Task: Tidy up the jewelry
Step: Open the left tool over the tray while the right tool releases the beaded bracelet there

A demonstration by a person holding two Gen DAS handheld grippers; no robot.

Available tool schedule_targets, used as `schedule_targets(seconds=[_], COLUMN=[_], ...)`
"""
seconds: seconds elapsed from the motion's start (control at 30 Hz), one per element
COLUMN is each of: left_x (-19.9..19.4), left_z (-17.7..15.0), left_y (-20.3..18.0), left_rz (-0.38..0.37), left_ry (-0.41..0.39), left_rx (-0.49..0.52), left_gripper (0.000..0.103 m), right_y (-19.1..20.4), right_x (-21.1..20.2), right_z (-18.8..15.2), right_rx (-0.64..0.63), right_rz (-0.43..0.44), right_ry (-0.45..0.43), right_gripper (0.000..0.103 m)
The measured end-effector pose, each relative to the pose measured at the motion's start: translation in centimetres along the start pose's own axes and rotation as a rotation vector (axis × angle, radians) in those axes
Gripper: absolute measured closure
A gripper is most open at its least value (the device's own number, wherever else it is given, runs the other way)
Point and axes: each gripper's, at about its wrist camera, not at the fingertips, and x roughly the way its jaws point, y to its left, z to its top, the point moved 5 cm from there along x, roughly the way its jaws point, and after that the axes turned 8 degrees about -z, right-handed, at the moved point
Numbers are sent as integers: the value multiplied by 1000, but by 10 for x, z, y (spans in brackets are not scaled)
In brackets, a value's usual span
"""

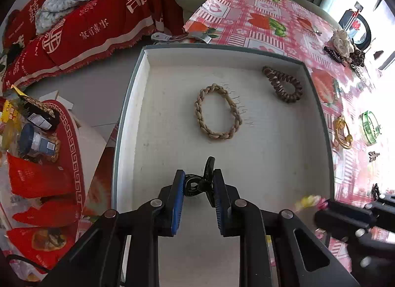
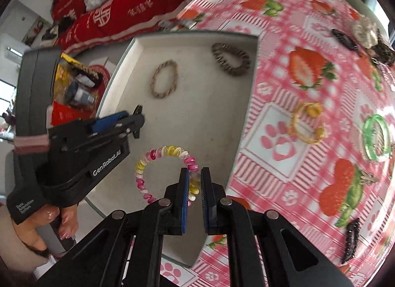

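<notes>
My left gripper (image 1: 198,183) is shut on a small black hair claw clip (image 1: 200,182), held above the near part of a shallow white box (image 1: 138,94). In the right wrist view the left gripper (image 2: 134,120) shows side-on over the box (image 2: 118,69). My right gripper (image 2: 195,175) is shut on a pink, yellow and white spiral hair tie (image 2: 153,156), which hangs over the box's near right part. A tan braided hair tie (image 1: 217,111) and a brown spiral hair tie (image 1: 282,84) lie inside the box.
On the strawberry-print tablecloth (image 2: 308,64) right of the box lie a yellow beaded bracelet (image 2: 307,124), a green bangle (image 2: 376,137), black clips (image 2: 350,240) and scrunchies (image 2: 365,30). A round red tray of packets (image 1: 37,138) stands left of the box. A hand (image 2: 47,222) grips the left tool.
</notes>
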Motion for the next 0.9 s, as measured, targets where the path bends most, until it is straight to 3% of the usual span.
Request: schedule_targets(seconds=[0.47,0.57,0.63,0.83,0.87,0.9], left_x=[9,10,10,9,9,7], left_z=[12,13,15,20,21,22], left_y=[-1,0,0,-1,-1,-1], left_rz=[23,26,27,38,40,43], left_ry=[7,13,17,13,10,3], left_rx=[27,22,20,31,32,28], left_gripper=[73,73,73,72,52,25], right_y=[13,17,23,30,31,29], right_x=[44,46,45,42,39,36], right_z=[-2,0,1,3,3,1], right_rx=[-30,-43,-58,-62,-66,-69], right_rz=[-8,10,28,51,59,66], right_ry=[65,59,56,45,40,35], right_gripper=[93,79,58,55,55,55])
